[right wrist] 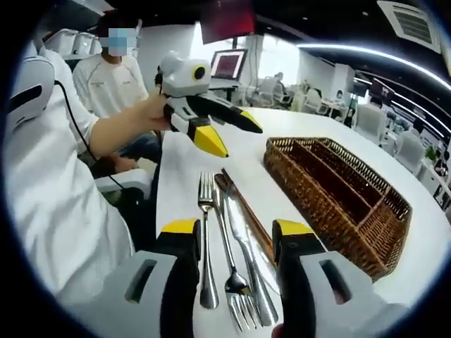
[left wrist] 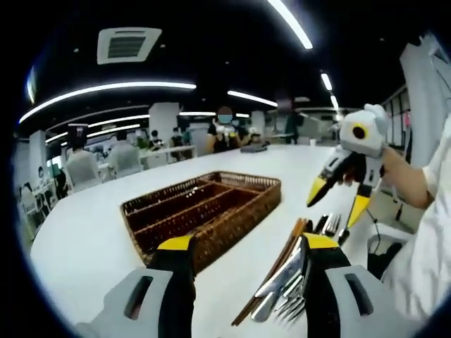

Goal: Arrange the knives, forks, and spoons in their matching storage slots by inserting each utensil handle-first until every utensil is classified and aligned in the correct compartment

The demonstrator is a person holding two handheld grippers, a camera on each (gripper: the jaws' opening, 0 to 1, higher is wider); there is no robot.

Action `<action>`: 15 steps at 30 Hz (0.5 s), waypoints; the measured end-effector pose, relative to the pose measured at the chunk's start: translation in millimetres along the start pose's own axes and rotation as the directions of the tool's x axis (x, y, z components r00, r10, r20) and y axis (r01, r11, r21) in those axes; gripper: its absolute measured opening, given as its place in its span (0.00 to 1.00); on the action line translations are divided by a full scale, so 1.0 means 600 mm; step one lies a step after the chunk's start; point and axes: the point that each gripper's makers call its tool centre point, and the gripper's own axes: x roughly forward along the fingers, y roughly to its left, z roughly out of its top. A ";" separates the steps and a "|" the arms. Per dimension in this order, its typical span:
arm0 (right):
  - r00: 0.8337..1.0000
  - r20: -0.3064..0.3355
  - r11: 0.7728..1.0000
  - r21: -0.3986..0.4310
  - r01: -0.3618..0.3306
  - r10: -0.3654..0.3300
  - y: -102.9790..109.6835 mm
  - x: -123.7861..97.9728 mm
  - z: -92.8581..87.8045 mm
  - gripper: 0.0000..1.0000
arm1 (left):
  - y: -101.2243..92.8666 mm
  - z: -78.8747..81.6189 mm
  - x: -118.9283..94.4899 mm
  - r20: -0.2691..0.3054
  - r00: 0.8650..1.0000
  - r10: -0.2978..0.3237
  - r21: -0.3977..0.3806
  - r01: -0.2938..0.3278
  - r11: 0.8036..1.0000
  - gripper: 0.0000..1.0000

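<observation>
A brown wicker cutlery tray (left wrist: 236, 224) with several long slots lies on the white table; the slots look bare. It also lies right of centre in the right gripper view (right wrist: 317, 197). A loose bunch of metal forks, a knife and brown sticks (right wrist: 236, 232) lies beside the tray, between my right gripper's jaws in its own view. My right gripper (right wrist: 237, 229) is open and holds nothing. My left gripper (left wrist: 248, 246) is open too, with the utensil bunch (left wrist: 285, 278) by its right jaw. Each gripper shows open in the other's view: right gripper (left wrist: 337, 201), left gripper (right wrist: 238, 139).
The white table (left wrist: 91, 232) runs far back. A person in white holds the grippers; a sleeve (right wrist: 49, 183) is at the left. Another person (right wrist: 113, 77) sits close behind. White chairs (left wrist: 81, 169) and seated people are at the far end.
</observation>
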 end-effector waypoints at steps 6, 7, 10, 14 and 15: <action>0.998 -0.037 0.999 -0.014 -0.046 0.046 0.019 0.021 -0.002 0.34 | 0.002 -0.008 -0.007 0.010 1.000 0.015 -0.021 -0.015 1.000 0.60; 0.998 -0.046 0.999 -0.014 -0.051 0.050 0.021 0.024 -0.004 0.33 | 0.003 -0.009 -0.008 0.011 1.000 0.017 -0.025 -0.016 1.000 0.60; 0.996 -0.064 0.997 -0.017 -0.069 0.068 0.029 0.035 -0.006 0.32 | 0.002 -0.013 -0.011 0.009 1.000 0.019 -0.030 -0.019 0.999 0.60; 0.991 -0.094 0.995 -0.008 -0.101 0.100 0.043 0.047 -0.011 0.29 | -0.002 -0.016 -0.014 0.010 1.000 0.027 -0.033 -0.027 0.999 0.60; 0.989 -0.105 0.994 -0.011 -0.110 0.108 0.047 0.050 -0.012 0.27 | -0.002 -0.016 -0.016 0.013 1.000 0.028 -0.035 -0.028 0.999 0.60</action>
